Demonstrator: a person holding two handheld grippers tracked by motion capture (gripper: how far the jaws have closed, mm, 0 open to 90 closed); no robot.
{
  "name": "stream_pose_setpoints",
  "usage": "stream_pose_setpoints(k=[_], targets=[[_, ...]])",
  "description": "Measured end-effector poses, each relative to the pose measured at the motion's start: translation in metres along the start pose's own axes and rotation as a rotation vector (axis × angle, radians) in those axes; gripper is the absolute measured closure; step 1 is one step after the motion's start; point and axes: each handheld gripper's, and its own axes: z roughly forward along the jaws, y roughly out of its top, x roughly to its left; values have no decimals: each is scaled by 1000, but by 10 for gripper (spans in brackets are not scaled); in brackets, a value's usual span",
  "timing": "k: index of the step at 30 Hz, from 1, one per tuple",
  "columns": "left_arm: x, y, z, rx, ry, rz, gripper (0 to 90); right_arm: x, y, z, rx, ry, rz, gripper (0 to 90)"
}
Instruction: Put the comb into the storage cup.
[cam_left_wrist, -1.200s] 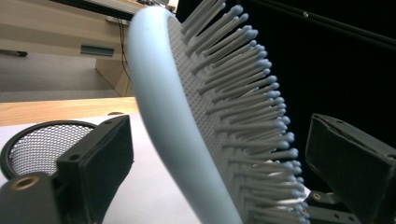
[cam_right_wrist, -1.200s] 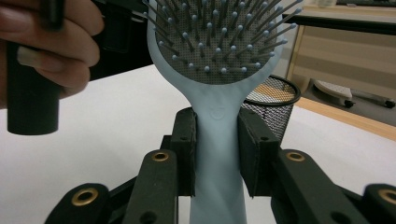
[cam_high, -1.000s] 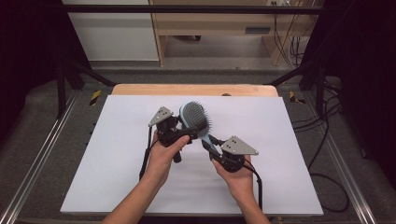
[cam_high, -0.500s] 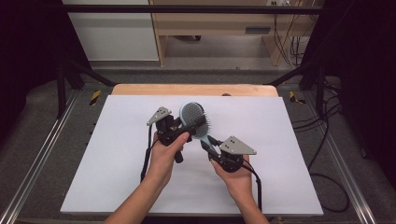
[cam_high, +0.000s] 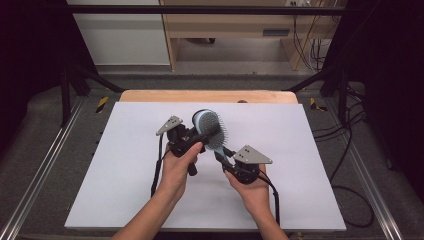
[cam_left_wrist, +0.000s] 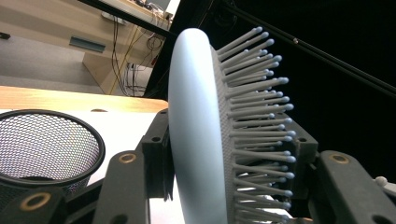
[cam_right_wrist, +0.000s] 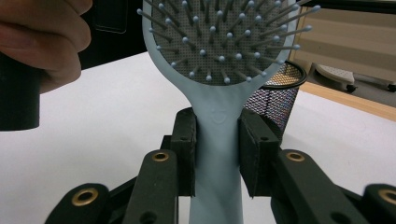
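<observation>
Hairbrush (cam_high: 210, 129) first, from the high view: a pale blue paddle brush is held up over the white table (cam_high: 125, 165), its head between the two hands and its bristles facing the person's right, with the left gripper (cam_high: 196, 137) at the head and the right gripper (cam_high: 223, 152) at the handle below it. From this height the contact points are small, so the grip is better read up close. Left gripper view: the jaws have just been closing and now pinch the head from both sides, one pad flat on the smooth back, the other pushed in among the ball-tipped bristles (cam_left_wrist: 261, 116); a black mesh cup (cam_left_wrist: 46, 144) stands on the table just behind. Right gripper view: both pads are clamped on the narrow neck of the handle (cam_right_wrist: 218, 154) right under the bristle bed, with the left hand (cam_right_wrist: 44, 32) showing at the upper left. By my judgement the brush is light and its body rigid plastic, fairly slick on the back, while the bristles and their cushion give under pressure; the neck is the surest place to hold, since the bristle side offers a springy, less certain seat.
</observation>
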Motion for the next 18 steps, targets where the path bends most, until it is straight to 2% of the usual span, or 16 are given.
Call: stream_pose_setpoints(k=[6,9,10,11,13,18], targets=[[1,0,0,4,-5,-17,506,-1,-1,1,8,4,3,696],[2,0,1,6,-6,-9,507,-2,-1,2,11,16,9,691],[1,0,1,11,4,8,509,-5,-1,3,16,38,26,567],[2,0,1,12,8,17,509,-5,-1,3,16,38,26,567],[3,0,0,14,16,25,508,-7,-2,3,36,26,39,424],[7,5,-3,-9,27,39,508,-15,-3,-1,87,26,61,222]])
